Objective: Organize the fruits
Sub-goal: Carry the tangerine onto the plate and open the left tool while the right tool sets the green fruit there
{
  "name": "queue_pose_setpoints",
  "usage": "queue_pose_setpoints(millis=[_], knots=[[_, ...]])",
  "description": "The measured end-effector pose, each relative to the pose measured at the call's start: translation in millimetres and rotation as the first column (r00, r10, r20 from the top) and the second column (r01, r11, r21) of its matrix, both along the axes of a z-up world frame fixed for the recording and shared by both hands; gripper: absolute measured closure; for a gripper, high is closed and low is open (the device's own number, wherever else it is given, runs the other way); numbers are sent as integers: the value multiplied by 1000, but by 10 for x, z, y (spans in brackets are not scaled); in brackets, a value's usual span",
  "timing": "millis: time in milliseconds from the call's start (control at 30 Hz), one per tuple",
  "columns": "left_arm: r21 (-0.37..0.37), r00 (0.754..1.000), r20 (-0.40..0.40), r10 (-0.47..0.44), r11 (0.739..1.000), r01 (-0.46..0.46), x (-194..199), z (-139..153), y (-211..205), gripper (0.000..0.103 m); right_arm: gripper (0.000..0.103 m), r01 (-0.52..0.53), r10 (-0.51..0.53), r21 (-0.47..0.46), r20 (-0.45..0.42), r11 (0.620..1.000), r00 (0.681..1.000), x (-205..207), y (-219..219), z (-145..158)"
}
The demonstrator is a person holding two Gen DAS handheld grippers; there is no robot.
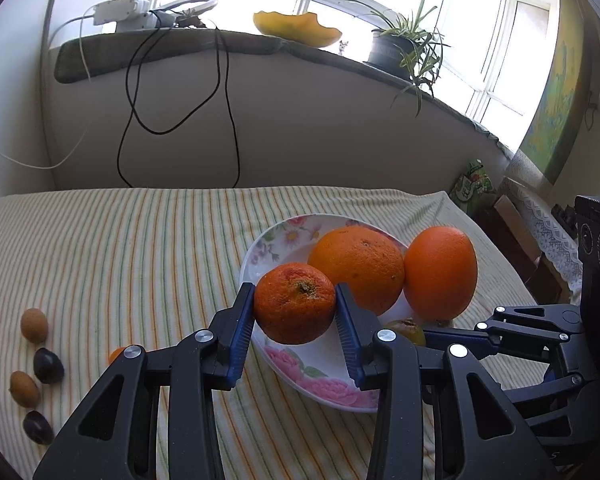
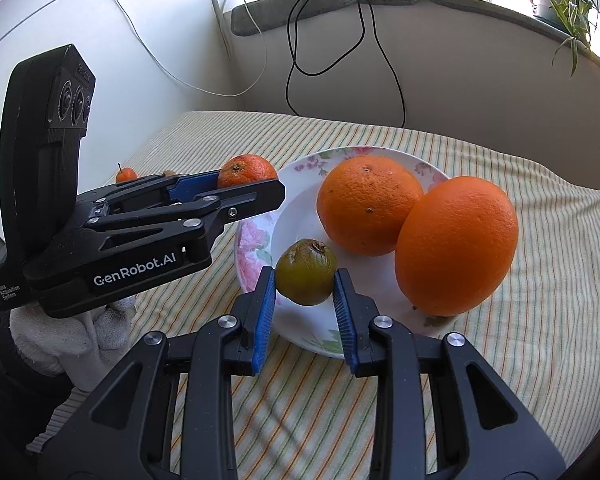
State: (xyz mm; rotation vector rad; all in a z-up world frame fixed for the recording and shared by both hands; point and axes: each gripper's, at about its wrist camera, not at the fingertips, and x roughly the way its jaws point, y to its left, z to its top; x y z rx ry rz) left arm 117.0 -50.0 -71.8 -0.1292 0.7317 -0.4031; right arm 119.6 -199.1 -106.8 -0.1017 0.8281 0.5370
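Observation:
A flowered white plate (image 1: 260, 248) on the striped cloth holds two large oranges (image 1: 358, 266) (image 1: 440, 272). My left gripper (image 1: 294, 286) is shut on a small tangerine (image 1: 294, 308) and holds it over the plate's left rim. In the right wrist view my right gripper (image 2: 304, 273) is shut on a small green-brown fruit (image 2: 306, 272) just above the plate (image 2: 300, 216), in front of the oranges (image 2: 368, 204) (image 2: 456, 246). The left gripper and its tangerine (image 2: 246, 170) show there at the left, held by a white-gloved hand (image 2: 80, 340).
On the cloth at the left lie two tan oval fruits (image 1: 34, 324) (image 1: 25, 388), two dark plums (image 1: 48, 365) (image 1: 38, 427) and a small orange fruit (image 2: 126, 175). Behind the table a sill carries cables, a yellow bowl (image 1: 296, 28) and a potted plant (image 1: 396, 50).

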Motion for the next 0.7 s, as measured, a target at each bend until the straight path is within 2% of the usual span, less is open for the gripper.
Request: queue_pose_setpoints(millis=[600, 700], knots=[[12, 1000, -11, -23, 1000, 24, 112, 7, -45, 65, 72, -18, 18, -8, -8, 1000, 1000, 55, 71, -47], [12, 1000, -5, -18, 1000, 18, 105, 16, -41, 54, 72, -18, 18, -7, -8, 1000, 1000, 67, 80, -46]])
